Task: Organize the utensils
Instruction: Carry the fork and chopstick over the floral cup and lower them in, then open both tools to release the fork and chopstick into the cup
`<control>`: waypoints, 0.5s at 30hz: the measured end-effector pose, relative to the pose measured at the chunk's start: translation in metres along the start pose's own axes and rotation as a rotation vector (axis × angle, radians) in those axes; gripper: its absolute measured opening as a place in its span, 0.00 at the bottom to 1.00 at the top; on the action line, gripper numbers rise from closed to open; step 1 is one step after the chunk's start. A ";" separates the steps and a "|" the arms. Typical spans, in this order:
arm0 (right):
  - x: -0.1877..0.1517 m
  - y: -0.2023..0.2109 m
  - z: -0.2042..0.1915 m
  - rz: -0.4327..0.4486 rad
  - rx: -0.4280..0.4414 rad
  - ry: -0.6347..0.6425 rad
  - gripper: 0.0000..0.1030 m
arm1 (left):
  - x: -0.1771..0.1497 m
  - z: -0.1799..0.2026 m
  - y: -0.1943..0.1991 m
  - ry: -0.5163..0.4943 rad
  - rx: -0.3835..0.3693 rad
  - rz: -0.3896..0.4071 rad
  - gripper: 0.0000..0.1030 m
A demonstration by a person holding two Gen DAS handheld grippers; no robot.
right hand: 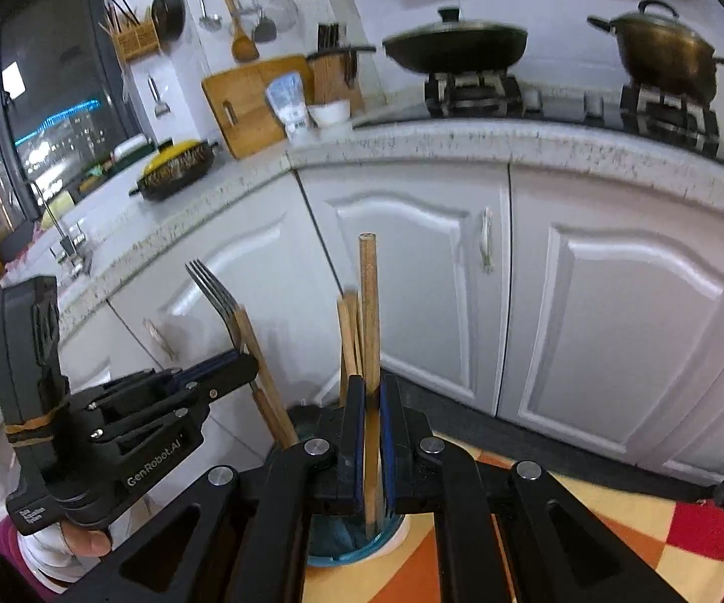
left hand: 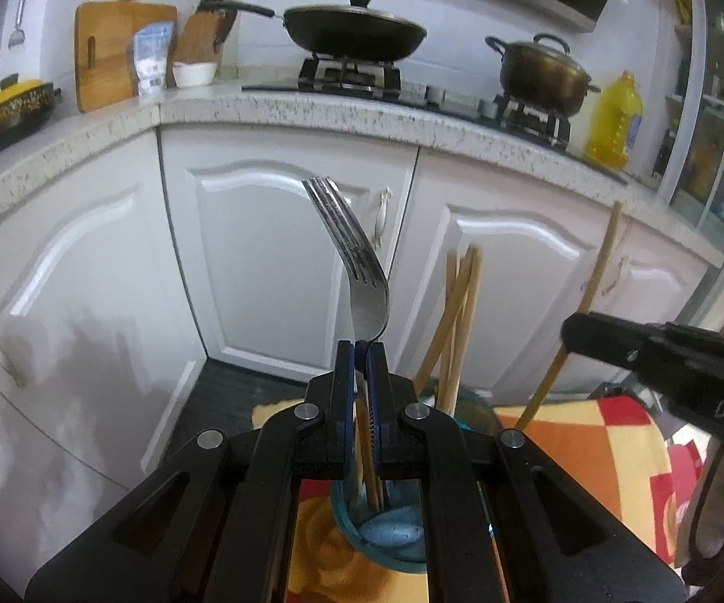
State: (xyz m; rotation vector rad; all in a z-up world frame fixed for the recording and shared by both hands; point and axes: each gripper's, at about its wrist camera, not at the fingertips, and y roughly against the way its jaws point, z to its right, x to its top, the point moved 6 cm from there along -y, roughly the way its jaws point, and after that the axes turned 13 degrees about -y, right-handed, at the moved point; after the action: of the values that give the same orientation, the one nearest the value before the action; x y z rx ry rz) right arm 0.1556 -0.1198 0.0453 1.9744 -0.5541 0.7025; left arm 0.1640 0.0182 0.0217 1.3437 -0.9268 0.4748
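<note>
- The left gripper (left hand: 362,352) is clenched on a metal fork (left hand: 357,261), its blue pads pinching the fork just below the head; the tines rise up and curve away toward the white cabinet doors (left hand: 271,251).
- Directly beneath it stands a blue cup (left hand: 392,542) on a patterned orange, yellow and red cloth (left hand: 588,452); several wooden chopsticks (left hand: 455,321) lean in the cup, just right of the fork.
- The right gripper (right hand: 372,402) is clamped on a single wooden chopstick (right hand: 369,311), held nearly upright, its lower end reaching into the cup.
- In the right wrist view, the left gripper sits to the left, a gloved hand (right hand: 80,542) beneath it.
- Behind, on the speckled counter (left hand: 311,110), a lidded black wok (left hand: 354,32) and a bronze pot (left hand: 543,73) sit on burners.
</note>
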 end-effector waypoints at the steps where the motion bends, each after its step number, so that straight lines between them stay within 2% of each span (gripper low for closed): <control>1: -0.004 -0.004 0.001 -0.014 0.000 0.000 0.06 | -0.004 0.001 -0.002 0.001 -0.004 -0.010 0.03; 5: -0.019 -0.024 0.004 -0.069 0.011 -0.016 0.06 | -0.018 0.007 -0.009 -0.002 -0.011 -0.042 0.03; 11: -0.022 -0.019 0.013 -0.067 0.044 -0.071 0.08 | -0.031 0.016 -0.013 0.004 -0.026 -0.072 0.04; 13: -0.026 -0.014 0.016 -0.064 0.042 -0.082 0.34 | -0.033 0.015 -0.012 0.021 -0.030 -0.073 0.04; 15: -0.029 -0.009 0.020 -0.061 0.051 -0.100 0.35 | -0.034 0.015 -0.009 0.033 -0.030 -0.071 0.04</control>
State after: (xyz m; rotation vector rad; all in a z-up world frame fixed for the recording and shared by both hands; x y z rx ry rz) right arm 0.1446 -0.1305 0.0124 2.0740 -0.5379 0.5879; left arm 0.1472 0.0094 -0.0117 1.3329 -0.8527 0.4254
